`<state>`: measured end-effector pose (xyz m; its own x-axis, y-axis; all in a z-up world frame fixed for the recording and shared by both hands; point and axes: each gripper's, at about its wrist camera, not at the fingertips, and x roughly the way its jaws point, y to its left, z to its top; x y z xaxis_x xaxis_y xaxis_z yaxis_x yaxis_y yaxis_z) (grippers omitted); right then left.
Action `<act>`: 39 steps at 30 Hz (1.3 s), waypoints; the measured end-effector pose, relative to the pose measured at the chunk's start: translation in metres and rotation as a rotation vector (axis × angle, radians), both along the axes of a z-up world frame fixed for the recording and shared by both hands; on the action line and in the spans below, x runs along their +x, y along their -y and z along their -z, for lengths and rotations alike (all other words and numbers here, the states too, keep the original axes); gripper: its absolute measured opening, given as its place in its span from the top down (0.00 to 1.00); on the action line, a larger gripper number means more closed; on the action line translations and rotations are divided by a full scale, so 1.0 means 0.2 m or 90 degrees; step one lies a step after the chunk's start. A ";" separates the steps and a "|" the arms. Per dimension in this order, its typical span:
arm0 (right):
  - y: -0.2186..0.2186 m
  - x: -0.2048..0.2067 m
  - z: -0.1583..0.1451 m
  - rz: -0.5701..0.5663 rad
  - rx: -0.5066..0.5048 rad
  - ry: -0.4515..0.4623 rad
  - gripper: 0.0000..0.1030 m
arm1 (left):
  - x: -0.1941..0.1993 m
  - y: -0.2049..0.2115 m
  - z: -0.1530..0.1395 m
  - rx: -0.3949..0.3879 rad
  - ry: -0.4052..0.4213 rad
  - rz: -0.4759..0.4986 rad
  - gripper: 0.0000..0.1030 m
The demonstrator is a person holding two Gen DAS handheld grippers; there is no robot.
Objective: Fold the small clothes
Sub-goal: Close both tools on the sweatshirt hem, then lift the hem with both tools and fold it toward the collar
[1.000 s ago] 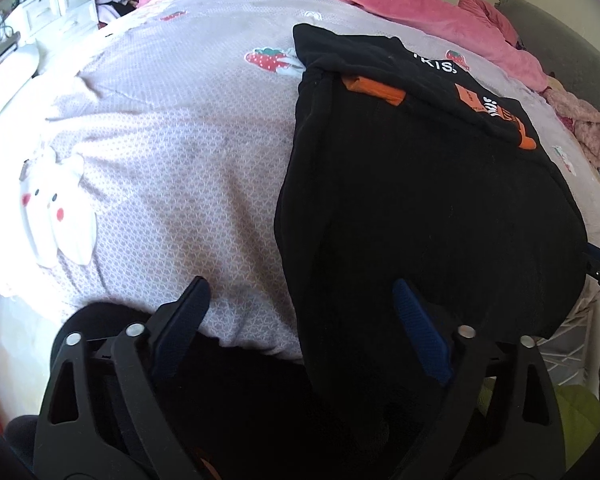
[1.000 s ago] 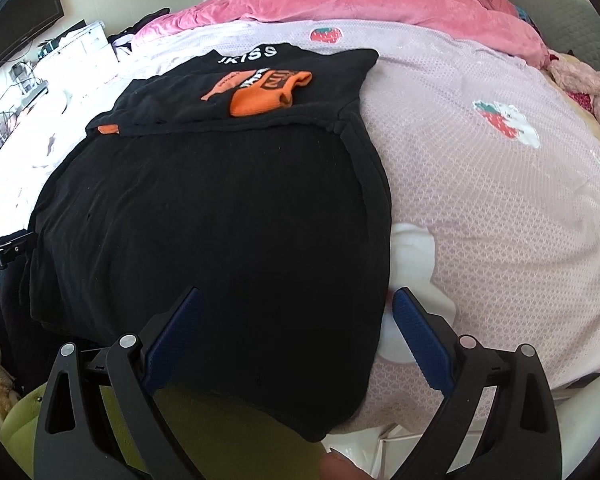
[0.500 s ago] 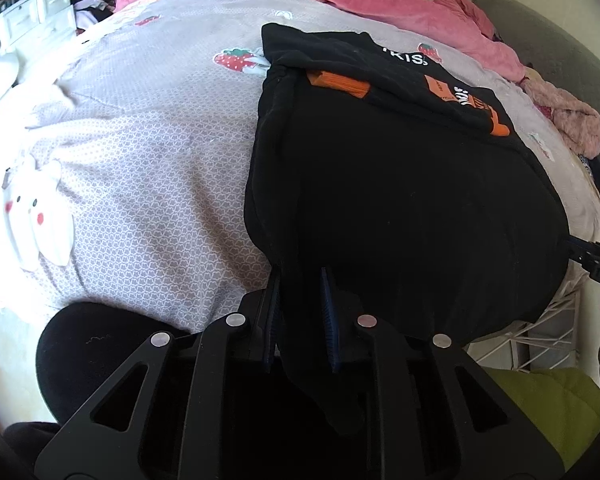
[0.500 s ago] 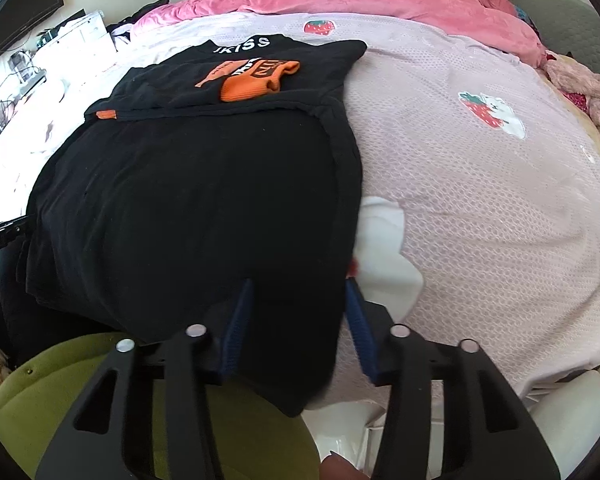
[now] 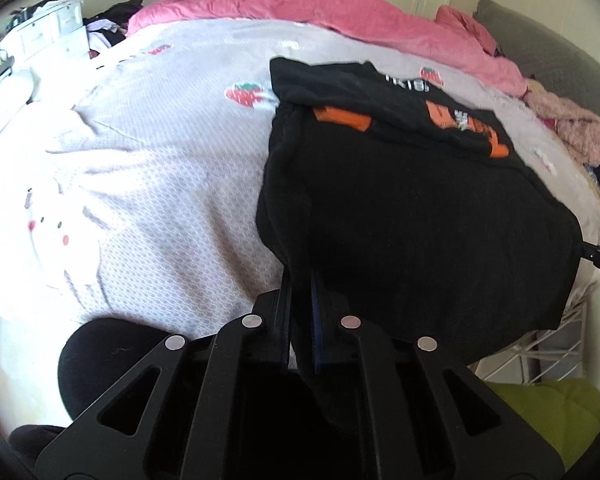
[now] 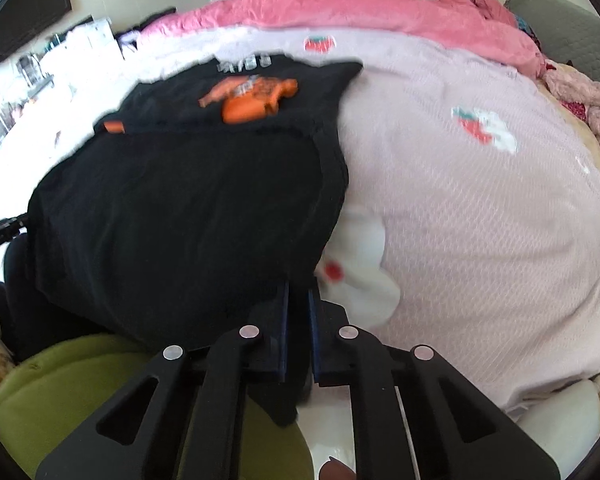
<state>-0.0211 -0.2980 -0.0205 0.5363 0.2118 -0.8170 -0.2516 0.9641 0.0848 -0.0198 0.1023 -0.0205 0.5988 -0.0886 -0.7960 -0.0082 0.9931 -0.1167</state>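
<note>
Between the left gripper [image 5: 300,300] jaws, clenched on one near corner of the black shirt [image 5: 412,216]: thin bite, could slip out on lifting, or drag the folded-over top with its orange print askew. Beyond the jaws, spread flat across the bed [image 5: 148,184].

Between the right gripper [image 6: 298,300] jaws, likewise clamped on the other near corner of the black shirt [image 6: 188,216]; uneven pull against the left would skew the fold. Hem dangling below the jaws, off the bed [image 6: 480,216] edge.

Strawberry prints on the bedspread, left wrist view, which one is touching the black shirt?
The big strawberry at the black shirt's far left corner; the others sit clear of it.
</note>
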 end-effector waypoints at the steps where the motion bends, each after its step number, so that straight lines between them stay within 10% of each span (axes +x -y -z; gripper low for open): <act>1: -0.01 0.01 -0.04 -0.007 0.003 0.016 0.93 | 0.00 -0.01 -0.02 -0.006 0.004 -0.001 0.98; 13: 0.05 0.32 -0.24 0.037 0.052 0.131 0.93 | 0.24 -0.08 -0.31 -0.040 0.077 -0.040 0.98; 24: 0.05 0.54 -0.13 0.075 0.050 0.113 0.91 | 0.48 -0.11 -0.15 -0.047 0.049 -0.061 0.95; 39: -0.01 0.36 -0.03 0.032 0.070 0.046 0.48 | 0.28 -0.06 -0.11 -0.052 0.032 -0.030 0.65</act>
<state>0.0515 -0.2970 -0.0140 0.6055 0.2693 -0.7489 -0.2123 0.9616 0.1741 0.0367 0.1147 0.0021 0.6433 -0.1228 -0.7557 -0.0464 0.9790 -0.1985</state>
